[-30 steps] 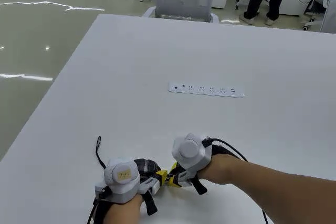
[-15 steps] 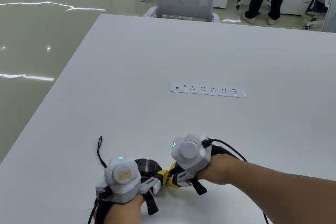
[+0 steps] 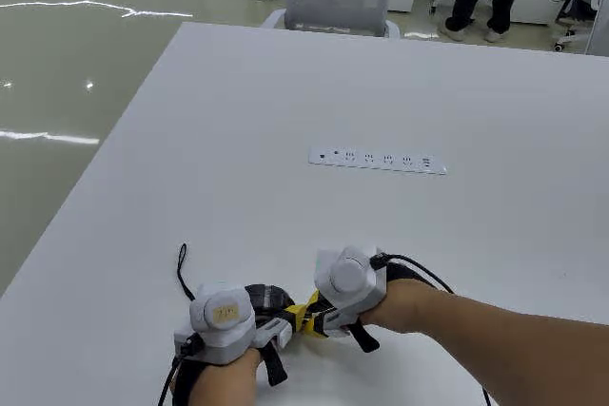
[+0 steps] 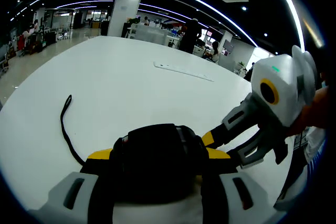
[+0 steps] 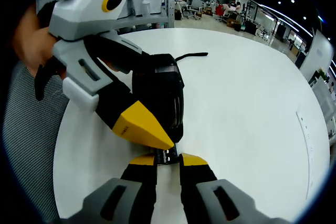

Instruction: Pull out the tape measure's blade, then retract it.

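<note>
My left gripper (image 4: pixel 157 155) clamps the black round tape measure (image 3: pixel 268 299) near the white desk's (image 3: pixel 381 83) front edge; my right gripper (image 5: pixel 168 160), just beside it, pinches its blade tip (image 5: pixel 167 155).

No readable text; yellow sticker (image 3: pixel 225 313) atop left claw (image 3: pixel 284 319) too blurred.

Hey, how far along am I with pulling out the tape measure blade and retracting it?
Done: the left gripper is clamped around the tape measure on the table. In hand: the right gripper is pinched on the blade tip at the case's mouth. Left: no length of blade is out yet, so the whole pull and the retraction remain.
</note>
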The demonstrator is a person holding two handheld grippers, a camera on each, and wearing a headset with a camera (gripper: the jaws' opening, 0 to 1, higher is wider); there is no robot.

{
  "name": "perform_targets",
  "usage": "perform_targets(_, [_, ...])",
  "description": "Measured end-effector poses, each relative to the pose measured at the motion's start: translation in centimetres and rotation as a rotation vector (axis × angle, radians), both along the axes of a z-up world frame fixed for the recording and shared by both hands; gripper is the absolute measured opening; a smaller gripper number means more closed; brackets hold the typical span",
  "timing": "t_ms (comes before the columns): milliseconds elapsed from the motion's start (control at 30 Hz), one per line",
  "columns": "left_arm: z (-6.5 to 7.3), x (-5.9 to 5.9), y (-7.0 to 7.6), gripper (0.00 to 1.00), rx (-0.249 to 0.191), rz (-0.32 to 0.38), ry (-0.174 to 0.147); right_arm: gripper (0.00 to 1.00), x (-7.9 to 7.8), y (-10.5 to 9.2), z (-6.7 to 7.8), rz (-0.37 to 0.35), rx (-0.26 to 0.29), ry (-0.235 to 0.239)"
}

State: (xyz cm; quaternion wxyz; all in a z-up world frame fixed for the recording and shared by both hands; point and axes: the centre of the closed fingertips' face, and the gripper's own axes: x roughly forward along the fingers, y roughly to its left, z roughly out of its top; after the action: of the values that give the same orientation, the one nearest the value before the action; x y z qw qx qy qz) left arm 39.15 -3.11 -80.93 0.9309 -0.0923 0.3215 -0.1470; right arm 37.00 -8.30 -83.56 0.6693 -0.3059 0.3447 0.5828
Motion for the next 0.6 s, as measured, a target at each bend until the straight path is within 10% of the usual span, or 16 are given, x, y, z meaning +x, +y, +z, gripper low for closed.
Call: perform_targets(600, [0.06,0.11,0.01,0.63,-0.018,0.004,0.001,0.13,0.0,-0.06,0.09,-0.005,-0.005,0.0])
